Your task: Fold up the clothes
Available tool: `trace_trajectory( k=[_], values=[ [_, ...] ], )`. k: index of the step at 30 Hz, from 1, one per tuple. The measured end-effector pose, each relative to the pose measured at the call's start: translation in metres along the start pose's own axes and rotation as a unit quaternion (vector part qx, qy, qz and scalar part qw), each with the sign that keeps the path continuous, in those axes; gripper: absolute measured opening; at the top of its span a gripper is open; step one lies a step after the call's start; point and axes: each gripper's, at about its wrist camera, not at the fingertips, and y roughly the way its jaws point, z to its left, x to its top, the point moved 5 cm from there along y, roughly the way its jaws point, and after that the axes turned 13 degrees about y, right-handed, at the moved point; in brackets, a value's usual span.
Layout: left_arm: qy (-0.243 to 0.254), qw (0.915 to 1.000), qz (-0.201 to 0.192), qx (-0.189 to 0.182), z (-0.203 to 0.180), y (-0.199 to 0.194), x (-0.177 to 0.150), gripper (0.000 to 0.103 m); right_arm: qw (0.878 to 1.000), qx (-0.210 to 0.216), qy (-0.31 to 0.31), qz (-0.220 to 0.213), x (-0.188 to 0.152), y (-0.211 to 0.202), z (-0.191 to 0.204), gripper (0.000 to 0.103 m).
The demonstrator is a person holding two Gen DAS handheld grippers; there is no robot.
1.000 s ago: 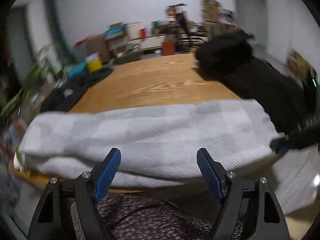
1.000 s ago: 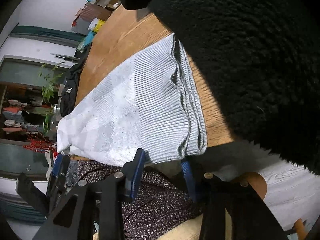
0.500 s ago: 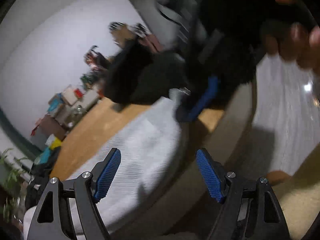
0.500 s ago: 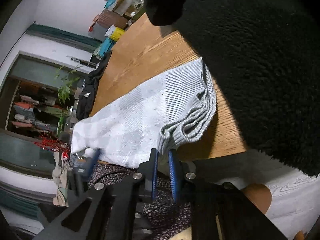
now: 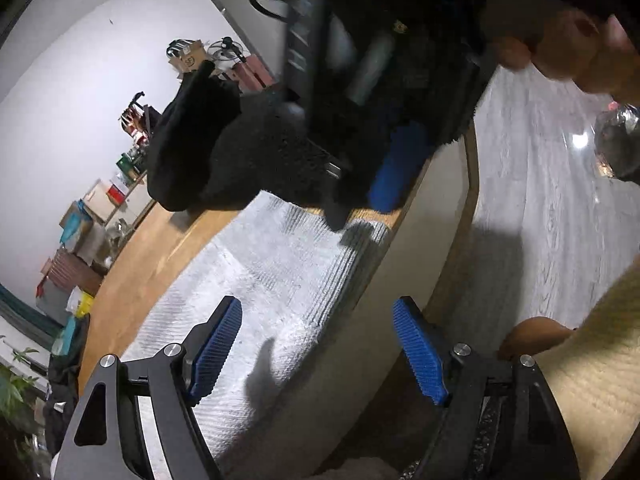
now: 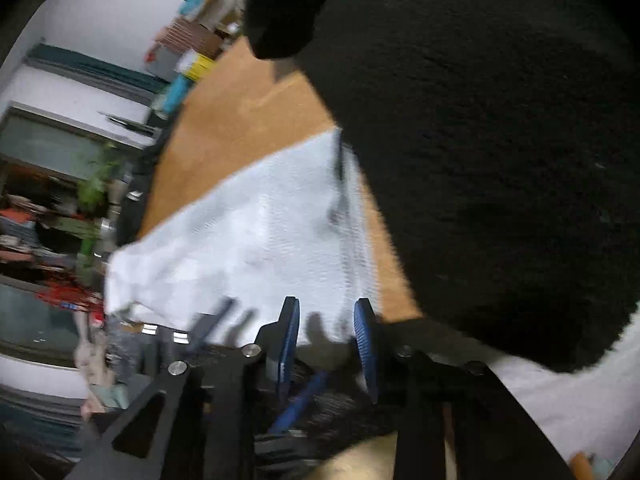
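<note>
The worktop (image 5: pixel 160 248) carries a pale grey knit garment (image 6: pixel 248 232) folded into a long band along the near edge, its right end beside a black fleece (image 6: pixel 480 140). The right tool (image 6: pixel 326 344) is nearer that end, jaws opening and empty; the left tool (image 5: pixel 316 352) hangs wide apart over the edge, holding nothing

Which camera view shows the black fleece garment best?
The right wrist view: the black fleece garment fills its upper right, lying on the wooden table. The left wrist view shows only part of it, behind the right gripper.
</note>
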Motion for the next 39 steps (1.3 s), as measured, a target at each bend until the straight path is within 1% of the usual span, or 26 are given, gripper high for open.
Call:
trace_trajectory(
  k=[2, 4, 6, 8, 9, 14, 17, 21, 23, 25, 26, 27, 28, 30, 32, 34, 36, 37, 38, 39],
  values=[
    [0.003, 0.9999, 0.012, 0.004, 0.001, 0.006, 0.0, 0.079, 1.0, -0.01, 0.01, 0.01, -0.002, 0.005, -0.005, 0.04],
    [0.009, 0.9998, 0.015, 0.006, -0.001, 0.008, 0.002, 0.079, 1.0, 0.001, 0.025, 0.016, -0.002, 0.01, -0.008, 0.044],
    [0.016, 0.9998, 0.01, 0.009, -0.004, 0.007, 0.005, 0.079, 0.999, 0.019, 0.035, 0.021, -0.002, 0.015, -0.008, 0.043],
    [0.022, 0.9996, 0.008, 0.019, -0.005, 0.006, 0.006, 0.079, 0.999, 0.03, 0.036, 0.019, -0.001, 0.017, -0.006, 0.038],
    [0.023, 0.9993, 0.009, 0.026, -0.005, 0.006, 0.006, 0.079, 0.999, 0.031, 0.031, 0.016, -0.001, 0.016, -0.004, 0.019],
    [0.009, 0.9967, 0.023, 0.077, 0.004, 0.006, 0.011, 0.079, 0.999, 0.044, 0.015, 0.002, -0.001, 0.009, 0.005, 0.016],
    [-0.001, 0.996, 0.031, 0.084, 0.008, 0.009, 0.013, 0.079, 0.998, 0.061, 0.014, -0.002, 0.001, 0.003, 0.012, 0.016],
    [-0.028, 0.9956, 0.036, 0.082, 0.017, 0.018, 0.017, 0.078, 0.998, 0.066, 0.004, -0.006, 0.003, -0.001, 0.023, 0.016],
    [-0.041, 0.9958, 0.04, 0.071, 0.019, 0.023, 0.018, 0.071, 0.998, 0.066, -0.001, -0.005, 0.004, -0.001, 0.027, 0.016],
    [-0.045, 0.9954, 0.055, 0.064, 0.018, 0.031, 0.016, 0.041, 0.998, 0.065, -0.005, -0.004, 0.004, -0.001, 0.029, 0.016],
    [-0.047, 0.995, 0.063, 0.061, 0.018, 0.034, 0.014, 0.036, 0.998, 0.066, -0.008, -0.004, 0.004, -0.001, 0.03, 0.016],
    [-0.051, 0.9951, 0.066, 0.054, 0.018, 0.035, 0.013, 0.026, 0.998, 0.067, -0.009, -0.004, 0.005, -0.002, 0.03, 0.016],
    [-0.057, 0.9953, 0.066, 0.044, 0.018, 0.036, 0.013, 0.021, 0.998, 0.068, -0.009, -0.004, 0.006, -0.003, 0.029, 0.016],
    [-0.072, 0.9939, 0.072, 0.042, 0.02, 0.035, 0.013, 0.016, 0.997, 0.071, -0.008, -0.004, 0.006, -0.007, 0.026, 0.016],
    [-0.092, 0.993, 0.067, 0.031, 0.023, 0.033, 0.012, 0.016, 0.997, 0.071, -0.007, -0.003, 0.007, -0.01, 0.023, 0.016],
    [-0.128, 0.9901, 0.057, 0.012, 0.031, 0.029, 0.009, 0.015, 0.997, 0.073, -0.005, -0.001, 0.008, -0.011, 0.022, 0.016],
    [-0.182, 0.9821, 0.044, -0.015, 0.044, 0.024, 0.006, 0.015, 0.997, 0.077, -0.006, -0.004, 0.009, -0.013, 0.025, 0.017],
    [-0.219, 0.9746, 0.035, -0.03, 0.052, 0.021, 0.003, 0.014, 0.997, 0.079, -0.007, -0.006, 0.009, -0.015, 0.027, 0.019],
    [-0.26, 0.9643, 0.026, -0.046, 0.061, 0.018, -0.001, 0.014, 0.997, 0.082, -0.008, -0.008, 0.009, -0.016, 0.03, 0.023],
    [-0.295, 0.9534, 0.019, -0.061, 0.066, 0.014, -0.004, 0.014, 0.997, 0.081, -0.01, -0.013, 0.011, -0.02, 0.032, 0.032]
  ],
)
